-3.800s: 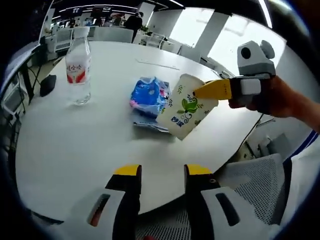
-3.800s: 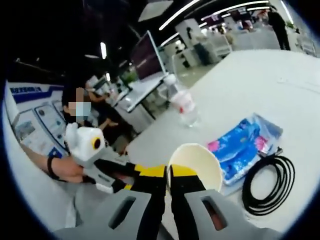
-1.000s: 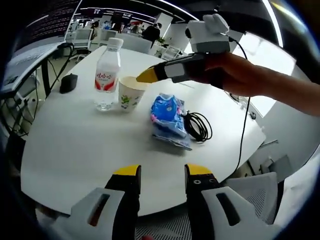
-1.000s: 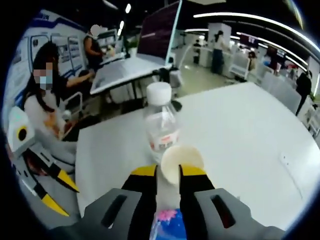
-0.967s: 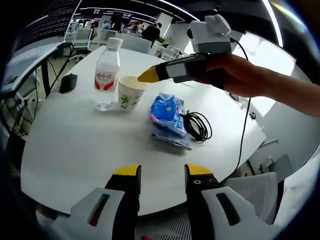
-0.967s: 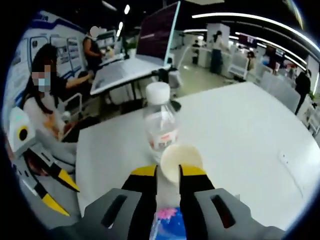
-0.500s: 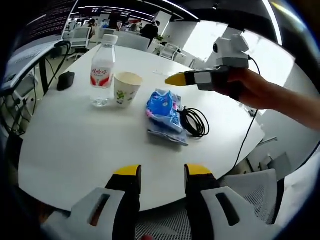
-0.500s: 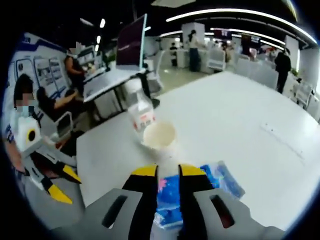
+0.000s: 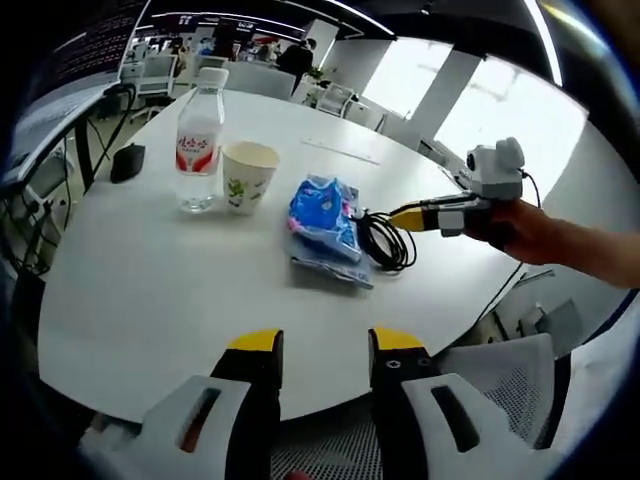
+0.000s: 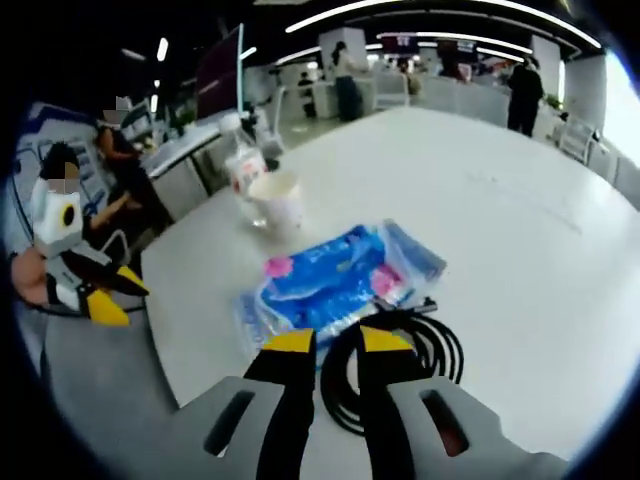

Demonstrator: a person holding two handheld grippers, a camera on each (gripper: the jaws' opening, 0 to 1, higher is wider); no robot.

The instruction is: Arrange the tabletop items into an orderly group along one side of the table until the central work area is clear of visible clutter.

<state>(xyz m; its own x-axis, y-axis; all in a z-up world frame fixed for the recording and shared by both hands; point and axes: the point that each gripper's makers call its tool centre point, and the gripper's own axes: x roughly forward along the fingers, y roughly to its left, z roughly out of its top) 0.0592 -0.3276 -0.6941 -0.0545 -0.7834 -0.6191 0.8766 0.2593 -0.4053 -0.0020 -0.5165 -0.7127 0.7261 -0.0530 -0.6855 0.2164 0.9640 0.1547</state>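
A clear water bottle [image 9: 198,140] with a red label and a paper cup [image 9: 246,177] stand side by side at the table's far left. A blue snack packet [image 9: 322,225] lies in the middle, with a coiled black cable [image 9: 385,240] against its right side. My right gripper [image 9: 408,217], held by a hand, points at the cable coil. In the right gripper view its jaws [image 10: 337,342] stand open over the near edge of the cable [image 10: 440,350], with the packet [image 10: 335,275], cup [image 10: 275,203] and bottle [image 10: 243,160] beyond. My left gripper [image 9: 322,345] is open and holds nothing, off the table's near edge.
The round white table [image 9: 150,290] has bare surface near me and on the far side. A black mouse-like object [image 9: 127,160] lies at the far left edge. Mesh chairs [image 9: 500,370] stand at the table's right. My left gripper [image 10: 95,290] shows beside the table, with people seated behind.
The right gripper set the cup beside the bottle, let it go, drew back across the packet and came down at the cable coil. The left gripper stayed open.
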